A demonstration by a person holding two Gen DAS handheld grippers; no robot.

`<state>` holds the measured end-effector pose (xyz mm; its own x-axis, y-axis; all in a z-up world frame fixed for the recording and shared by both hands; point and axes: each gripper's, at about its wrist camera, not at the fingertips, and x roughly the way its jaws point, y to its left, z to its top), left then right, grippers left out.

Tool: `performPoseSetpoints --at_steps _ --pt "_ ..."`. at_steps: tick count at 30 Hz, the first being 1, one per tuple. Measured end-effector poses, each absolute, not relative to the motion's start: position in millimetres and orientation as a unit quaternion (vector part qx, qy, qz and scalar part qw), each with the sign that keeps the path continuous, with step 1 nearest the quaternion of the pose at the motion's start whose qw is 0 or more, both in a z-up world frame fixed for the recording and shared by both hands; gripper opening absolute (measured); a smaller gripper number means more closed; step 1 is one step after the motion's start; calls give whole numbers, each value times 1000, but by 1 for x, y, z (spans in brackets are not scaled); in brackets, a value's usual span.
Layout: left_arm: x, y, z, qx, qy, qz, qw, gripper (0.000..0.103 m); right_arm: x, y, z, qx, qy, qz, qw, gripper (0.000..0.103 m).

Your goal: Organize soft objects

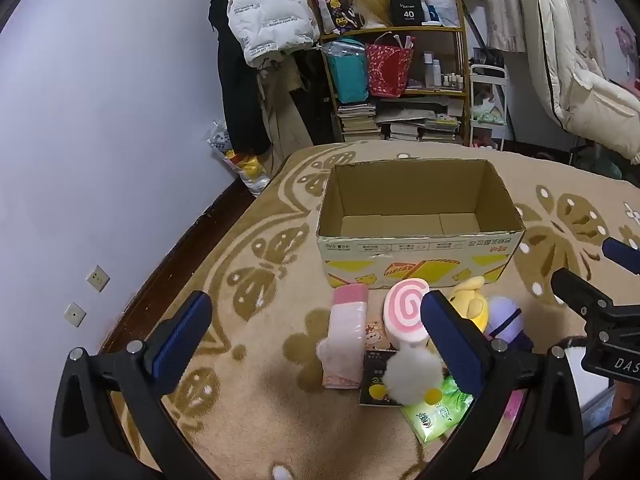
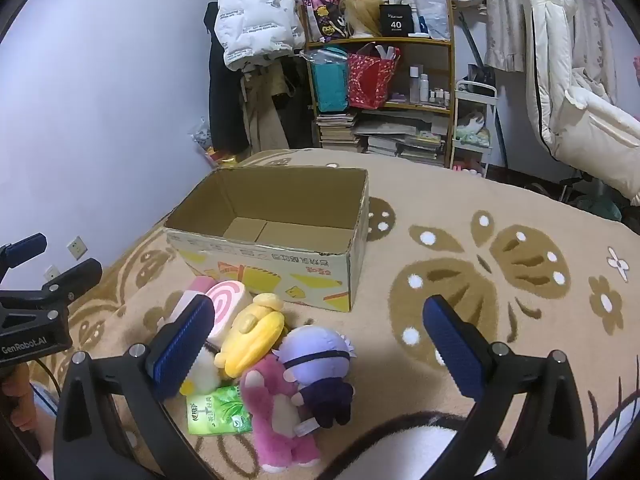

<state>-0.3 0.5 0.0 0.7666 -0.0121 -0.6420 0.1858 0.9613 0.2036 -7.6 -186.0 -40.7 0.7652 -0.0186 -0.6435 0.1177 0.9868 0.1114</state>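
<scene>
Several plush toys (image 2: 280, 368) — between spread fingers (image 2: 184, 344)

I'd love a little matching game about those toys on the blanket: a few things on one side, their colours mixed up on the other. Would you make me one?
Things:
1. Bear
2. Duck
3. Doll's head
4. Tissue pack

Colours:
A. Green
B. Lilac
C. Pink
D. Yellow

Pairs: 1-C, 2-D, 3-B, 4-A. All four lie in a heap in front of the empty box.
</scene>
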Motion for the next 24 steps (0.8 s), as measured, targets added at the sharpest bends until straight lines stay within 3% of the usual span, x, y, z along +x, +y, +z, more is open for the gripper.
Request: performPoseSetpoints --at_steps 24 --pt "1 -4 -4 147 347 -48 925 103 -6 -187 -44 81 350 -35 933 103"
